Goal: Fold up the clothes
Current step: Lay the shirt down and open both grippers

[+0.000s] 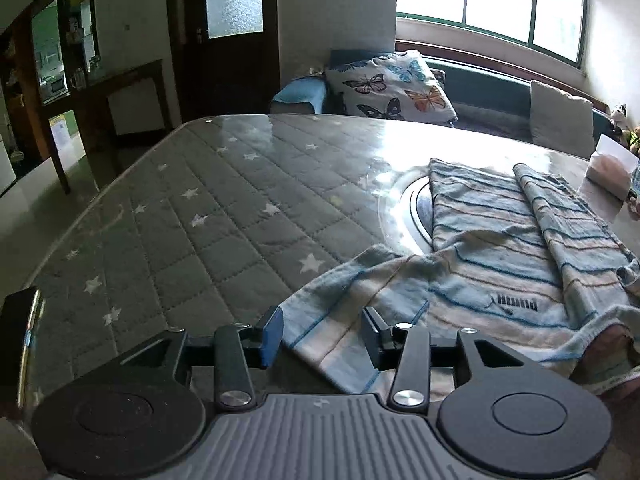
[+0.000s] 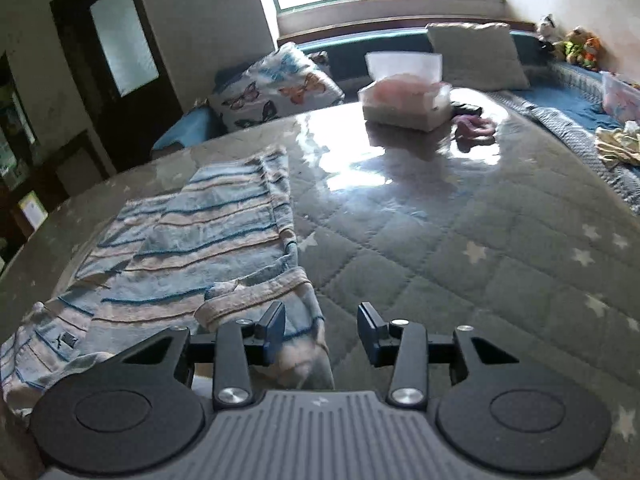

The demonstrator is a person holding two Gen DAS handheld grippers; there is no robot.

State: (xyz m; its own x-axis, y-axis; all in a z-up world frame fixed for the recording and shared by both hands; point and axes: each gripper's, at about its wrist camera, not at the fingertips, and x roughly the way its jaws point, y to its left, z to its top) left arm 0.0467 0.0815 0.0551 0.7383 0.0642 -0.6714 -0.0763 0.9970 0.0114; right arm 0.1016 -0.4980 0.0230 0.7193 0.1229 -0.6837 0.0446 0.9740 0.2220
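A: Soft blue-and-beige striped knit shirt [image 1: 508, 248] — spread on the glossy desk with grey quilted star-pattern cover [image 1: 208, 216], one sleeve folded over the body, near edges rumpled.

B: Light and limp, probably; sagging once lifted, no stiffness at all. Slippery under it too, judging from the shine of the clear sheet.

A: Left tongs [image 1: 322, 338] spread apart, pinching nothing, right over the near sleeve corner. Right tongs [image 2: 321, 334] spread as well, holding nothing, just beside the rolled beige cuff [image 2: 256, 300].

B: Best taken at hem, cuff or corner — doubled cloth, thicker bite. Fuzzy ribbed texture, thin blue lines, small dark logo [image 1: 514, 305].

A: Partly folded; stage unclear.
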